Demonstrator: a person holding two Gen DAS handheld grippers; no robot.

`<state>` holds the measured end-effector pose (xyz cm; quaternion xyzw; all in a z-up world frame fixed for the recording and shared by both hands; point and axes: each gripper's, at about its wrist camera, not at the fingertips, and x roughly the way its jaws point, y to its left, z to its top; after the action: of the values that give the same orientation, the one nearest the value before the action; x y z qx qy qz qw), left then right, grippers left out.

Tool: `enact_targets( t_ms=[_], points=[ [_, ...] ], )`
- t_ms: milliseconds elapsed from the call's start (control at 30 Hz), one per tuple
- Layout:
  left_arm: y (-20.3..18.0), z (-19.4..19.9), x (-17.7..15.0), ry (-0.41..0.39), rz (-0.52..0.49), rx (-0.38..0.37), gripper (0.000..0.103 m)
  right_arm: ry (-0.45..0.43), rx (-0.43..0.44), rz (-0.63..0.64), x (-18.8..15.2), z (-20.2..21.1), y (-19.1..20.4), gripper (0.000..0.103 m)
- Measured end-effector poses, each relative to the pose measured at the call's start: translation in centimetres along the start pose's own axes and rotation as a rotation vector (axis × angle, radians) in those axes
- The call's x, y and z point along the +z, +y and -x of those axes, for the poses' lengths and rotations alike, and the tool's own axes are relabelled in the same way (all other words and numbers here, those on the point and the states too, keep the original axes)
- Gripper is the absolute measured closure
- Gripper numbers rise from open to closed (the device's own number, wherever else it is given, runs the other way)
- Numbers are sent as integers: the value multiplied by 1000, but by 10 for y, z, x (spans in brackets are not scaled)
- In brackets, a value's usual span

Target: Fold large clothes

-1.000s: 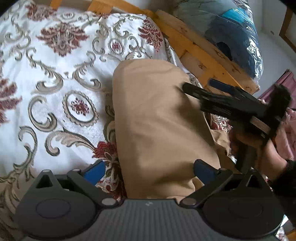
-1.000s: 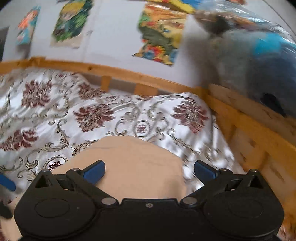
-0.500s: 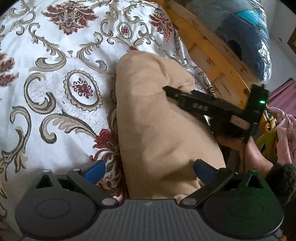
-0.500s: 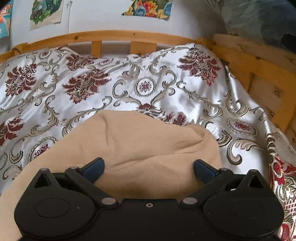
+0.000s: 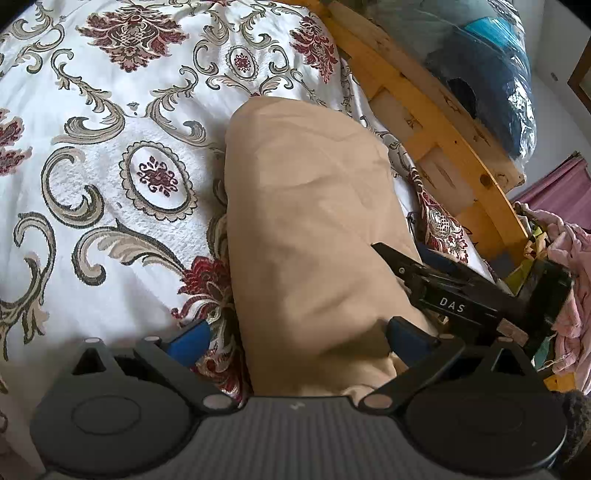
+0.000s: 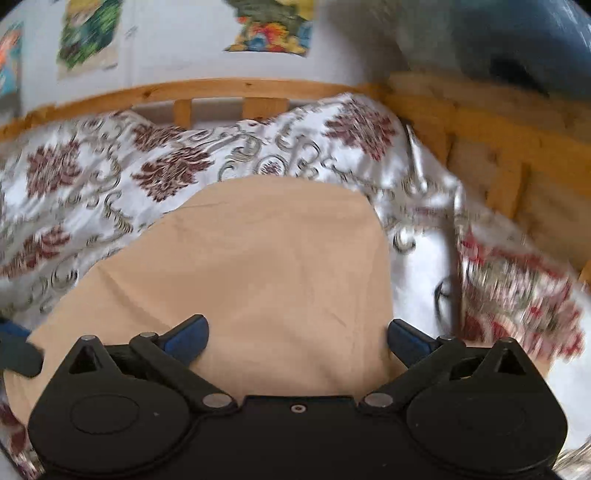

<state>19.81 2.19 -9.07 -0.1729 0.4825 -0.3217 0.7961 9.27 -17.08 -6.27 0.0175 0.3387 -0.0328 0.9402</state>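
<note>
Tan garment (image 5: 310, 229) lies folded on the bedspread (image 5: 110, 177).

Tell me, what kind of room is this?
Most likely a bedroom. A flowery white and red bedspread covers a bed with a wooden frame, a folded tan garment lies on it, and colourful pictures hang on the wall behind.

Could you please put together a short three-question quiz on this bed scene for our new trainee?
1. True or false: the left claw is shut on the tan garment.
2. What does the garment lie on: (a) the patterned bedspread, (b) the floor, (c) a chair?
3. What material is the bed frame?

Key: 1 false, its fingers are spread; 2 a; 3 wood.
</note>
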Motion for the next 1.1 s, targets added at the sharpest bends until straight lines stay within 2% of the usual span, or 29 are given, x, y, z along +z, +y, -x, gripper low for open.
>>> enact_targets(
  t_ms=[133,267,467,600,667,767,933,1000,1100],
  points=[
    [-5,1,-2,-7,-11,24,0,-16,21,-62,-11,2,-8,1],
    [-7,5,-2,-15,-20,39,0,4,21,-116,-14,19,-17,1],
    [-7,5,-1,-9,-25,45,0,-71,-97,-97,-29,76,-30,1],
    [-6,4,-1,-6,-20,40,0,-64,-109,-194,-39,100,-48,1],
    [-5,4,-1,-3,-21,37,0,-34,-76,-288,-46,106,-57,2],
    [-3,4,1,4,-28,29,0,20,52,-444,-57,114,-66,7],
    [1,2,3,16,-13,8,0,78,214,-539,-71,130,-61,7],
    [2,1,3,26,-12,-3,0,93,233,-552,-76,129,-59,6],
    [4,1,3,28,-19,-6,0,99,209,-595,-80,127,-64,7]
  ],
)
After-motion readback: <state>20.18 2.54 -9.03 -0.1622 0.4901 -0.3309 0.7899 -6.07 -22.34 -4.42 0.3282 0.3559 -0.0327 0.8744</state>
